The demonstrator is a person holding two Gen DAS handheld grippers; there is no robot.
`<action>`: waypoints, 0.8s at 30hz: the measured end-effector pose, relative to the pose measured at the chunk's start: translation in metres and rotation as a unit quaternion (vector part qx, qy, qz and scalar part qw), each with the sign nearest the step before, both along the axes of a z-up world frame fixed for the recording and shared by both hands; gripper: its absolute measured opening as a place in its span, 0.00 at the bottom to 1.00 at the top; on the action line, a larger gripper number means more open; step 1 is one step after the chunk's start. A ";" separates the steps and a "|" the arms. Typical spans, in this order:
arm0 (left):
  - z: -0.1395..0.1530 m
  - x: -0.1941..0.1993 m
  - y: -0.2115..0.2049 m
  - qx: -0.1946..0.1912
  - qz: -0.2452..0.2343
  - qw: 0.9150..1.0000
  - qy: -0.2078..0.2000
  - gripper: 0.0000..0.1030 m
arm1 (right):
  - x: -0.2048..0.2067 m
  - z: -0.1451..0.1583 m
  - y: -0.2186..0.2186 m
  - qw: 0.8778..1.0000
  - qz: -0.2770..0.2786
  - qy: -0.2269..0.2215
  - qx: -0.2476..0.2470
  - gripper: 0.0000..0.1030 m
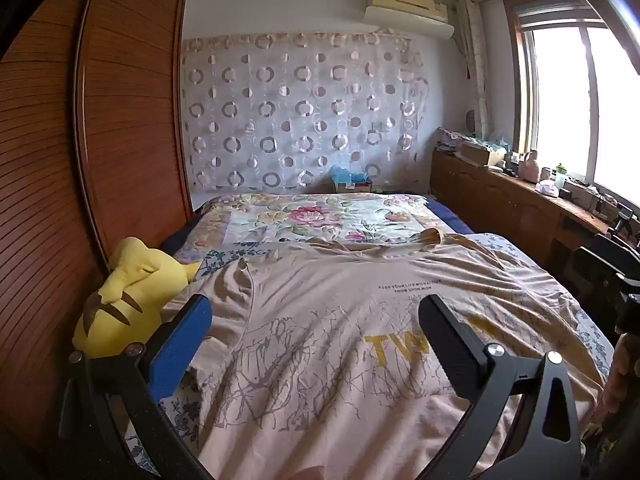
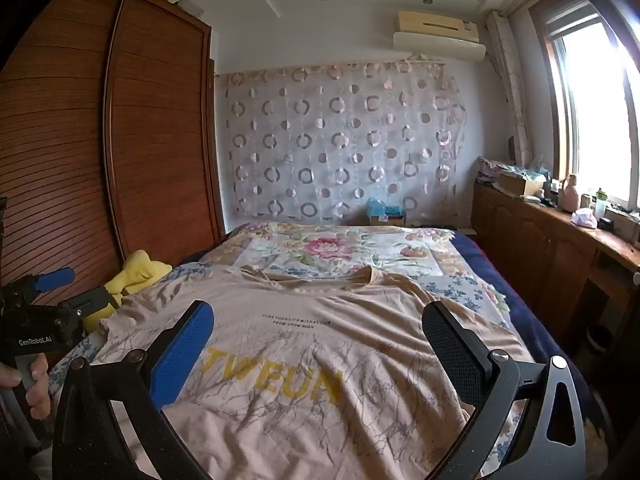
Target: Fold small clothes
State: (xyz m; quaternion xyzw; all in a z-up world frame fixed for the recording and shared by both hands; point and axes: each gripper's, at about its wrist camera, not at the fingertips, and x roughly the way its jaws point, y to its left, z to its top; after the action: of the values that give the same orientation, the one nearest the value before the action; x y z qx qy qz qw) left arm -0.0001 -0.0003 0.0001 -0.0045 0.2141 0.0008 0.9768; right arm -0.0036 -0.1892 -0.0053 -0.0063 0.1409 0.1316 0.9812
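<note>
A beige printed T-shirt (image 2: 304, 360) lies spread, slightly rumpled, front up on the bed (image 2: 532, 320) as the left tool (image 1: 316, 344) and right tool (image 2: 320, 350) hover over it, both released and empty. Smoothing wrinkles first should give a cleaner fold.

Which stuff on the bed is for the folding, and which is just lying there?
For the folding:
- beige T-shirt, spread flat
- left tongs, open
- right tongs, open

Just lying about:
- yellow plush toy beside the shirt
- flowered quilt
- blue bag past the bed
- clutter on the window shelf
</note>
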 end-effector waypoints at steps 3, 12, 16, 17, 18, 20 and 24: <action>-0.001 0.001 -0.001 0.000 -0.002 1.000 0.000 1.00 | 0.000 0.000 0.000 1.000 -0.001 -0.001 -0.001 1.00; 0.000 0.000 -0.002 -0.001 -0.001 1.000 -0.004 1.00 | 0.000 0.000 0.000 1.000 -0.002 -0.002 -0.001 1.00; 0.000 0.000 -0.001 -0.002 -0.002 1.000 -0.004 1.00 | -0.001 0.000 -0.001 1.000 -0.003 -0.002 -0.001 1.00; 0.000 0.000 0.000 -0.003 -0.001 1.000 -0.004 1.00 | -0.001 0.000 -0.001 1.000 -0.001 -0.001 -0.001 1.00; 0.000 -0.001 0.000 -0.003 -0.002 1.000 -0.005 1.00 | -0.001 0.000 -0.002 1.000 -0.001 -0.001 0.000 1.00; 0.000 -0.001 -0.001 -0.003 -0.002 1.000 -0.005 1.00 | -0.002 0.000 -0.001 1.000 -0.002 -0.002 -0.001 1.00; 0.000 -0.001 0.000 -0.003 -0.002 1.000 -0.006 1.00 | -0.002 -0.001 -0.001 1.000 -0.002 -0.002 -0.001 1.00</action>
State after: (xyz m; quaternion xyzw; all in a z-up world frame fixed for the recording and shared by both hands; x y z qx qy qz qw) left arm -0.0007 -0.0004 -0.0002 -0.0075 0.2085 -0.0015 0.9780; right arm -0.0058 -0.1906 -0.0067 -0.0071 0.1393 0.1293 0.9817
